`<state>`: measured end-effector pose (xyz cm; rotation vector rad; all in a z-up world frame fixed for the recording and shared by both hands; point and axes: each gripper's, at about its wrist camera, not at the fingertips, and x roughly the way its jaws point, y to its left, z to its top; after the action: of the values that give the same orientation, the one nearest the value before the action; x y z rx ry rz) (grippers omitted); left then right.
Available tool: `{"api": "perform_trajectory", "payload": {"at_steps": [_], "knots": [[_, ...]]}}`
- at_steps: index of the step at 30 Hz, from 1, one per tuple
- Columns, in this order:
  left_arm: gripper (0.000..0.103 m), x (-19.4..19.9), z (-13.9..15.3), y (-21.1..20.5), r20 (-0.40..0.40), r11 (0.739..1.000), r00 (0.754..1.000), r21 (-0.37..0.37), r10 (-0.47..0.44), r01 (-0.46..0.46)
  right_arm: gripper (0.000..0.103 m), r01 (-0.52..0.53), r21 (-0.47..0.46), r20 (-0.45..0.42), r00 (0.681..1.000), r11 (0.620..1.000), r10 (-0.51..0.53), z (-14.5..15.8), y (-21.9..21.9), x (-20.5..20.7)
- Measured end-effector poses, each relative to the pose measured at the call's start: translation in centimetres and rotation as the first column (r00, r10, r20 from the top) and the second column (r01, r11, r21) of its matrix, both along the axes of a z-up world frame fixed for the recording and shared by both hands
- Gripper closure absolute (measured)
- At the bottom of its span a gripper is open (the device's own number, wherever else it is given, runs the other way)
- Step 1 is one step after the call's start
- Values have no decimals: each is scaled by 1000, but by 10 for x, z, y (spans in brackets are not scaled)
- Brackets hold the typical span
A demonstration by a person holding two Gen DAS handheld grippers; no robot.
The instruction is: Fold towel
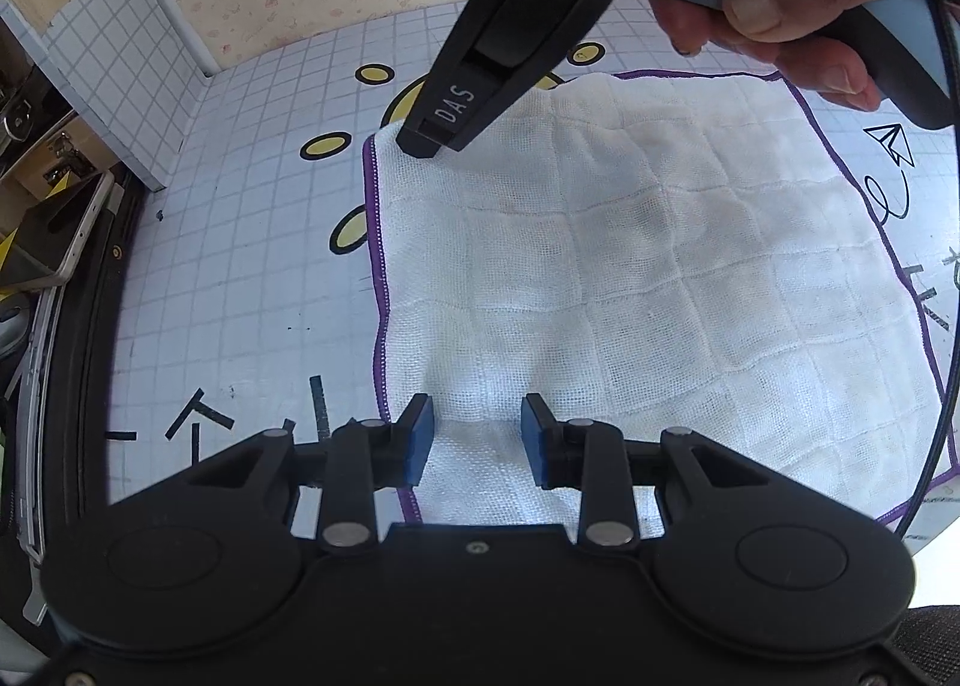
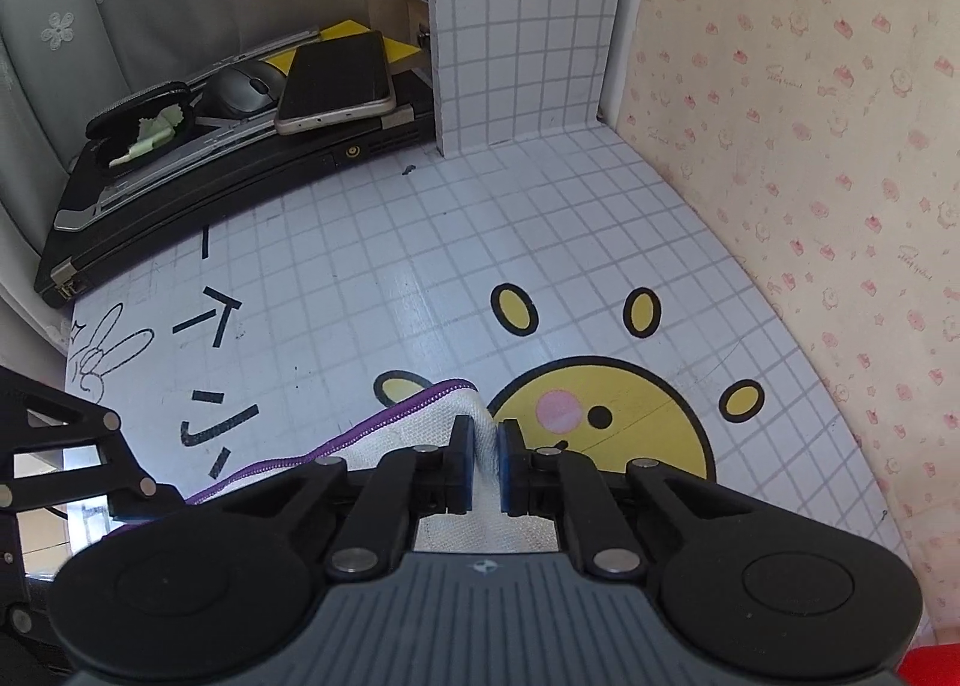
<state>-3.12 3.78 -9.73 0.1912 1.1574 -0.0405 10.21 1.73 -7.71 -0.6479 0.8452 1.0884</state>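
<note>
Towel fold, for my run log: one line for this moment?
towel: flat | right gripper: pinching far corner | left gripper: open over near edge

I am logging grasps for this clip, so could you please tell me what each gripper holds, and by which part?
The right gripper pinches the far corner of the white, purple-edged gauze towel. The left gripper is open over the near edge, holding nothing.

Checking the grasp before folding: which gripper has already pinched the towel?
The right gripper: its fingers clamp a towel corner; the left gripper is open.
</note>
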Motion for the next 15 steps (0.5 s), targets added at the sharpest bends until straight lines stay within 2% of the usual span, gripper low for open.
{"api": "perform_trajectory", "payload": {"at_steps": [4, 8, 15], "knots": [[69, -1, 3, -8, -2, 1000, 1000, -2, 24, -24, 96, -24, 17, 61, 998, 1000, 23, 10, -5, -16], [69, -1, 1, -2, -3, 1000, 1000, 1, 5, -5, 96, -37, 23, 97, 995, 999, 35, 14, -13, -30], [69, -1, 1, -2, 0, 1000, 1000, 3, -7, 7, 96, -44, 7, 107, 993, 999, 44, 8, -25, -48]]}}
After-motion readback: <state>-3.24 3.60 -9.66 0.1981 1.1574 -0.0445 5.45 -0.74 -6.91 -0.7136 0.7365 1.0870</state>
